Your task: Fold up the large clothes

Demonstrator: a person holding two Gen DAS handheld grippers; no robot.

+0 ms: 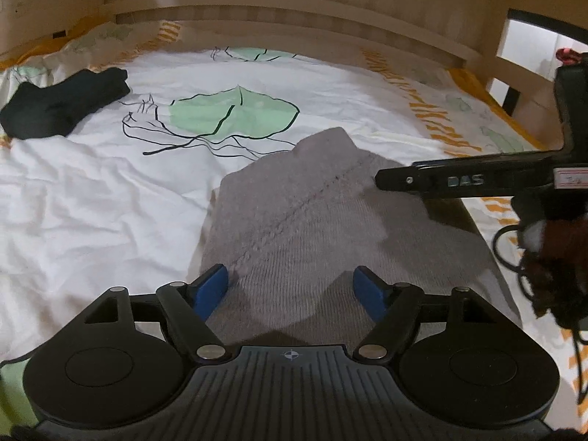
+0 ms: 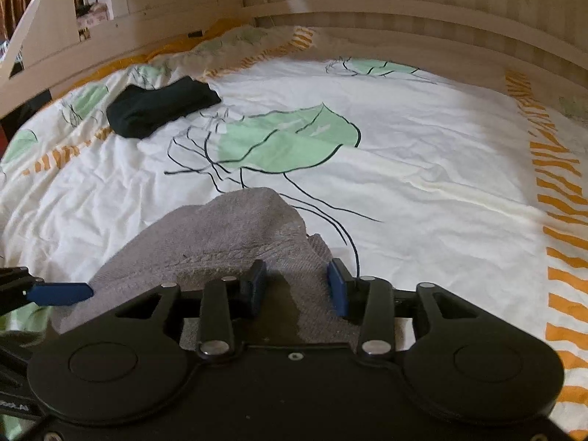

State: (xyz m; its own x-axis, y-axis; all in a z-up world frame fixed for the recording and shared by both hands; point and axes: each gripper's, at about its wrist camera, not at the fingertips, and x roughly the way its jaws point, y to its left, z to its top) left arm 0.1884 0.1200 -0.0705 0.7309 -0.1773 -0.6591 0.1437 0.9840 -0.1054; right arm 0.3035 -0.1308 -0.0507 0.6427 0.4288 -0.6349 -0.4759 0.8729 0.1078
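A grey knit garment (image 1: 301,213) lies folded on the bed, right of centre in the left wrist view. My left gripper (image 1: 294,286) is open just above its near part, blue pads (image 1: 211,286) wide apart. My right gripper (image 2: 297,286) is open over the garment's right edge (image 2: 228,235), with grey cloth lying between the pads (image 2: 338,286). The right gripper's black finger (image 1: 441,180) reaches over the garment from the right in the left wrist view. A left blue pad (image 2: 60,292) shows at the left edge of the right wrist view.
A white bedsheet (image 1: 92,202) with green leaf prints and orange stripes covers the bed. A folded black garment (image 1: 62,104) lies far left, also in the right wrist view (image 2: 161,106). A wooden bed frame (image 1: 294,11) runs along the back.
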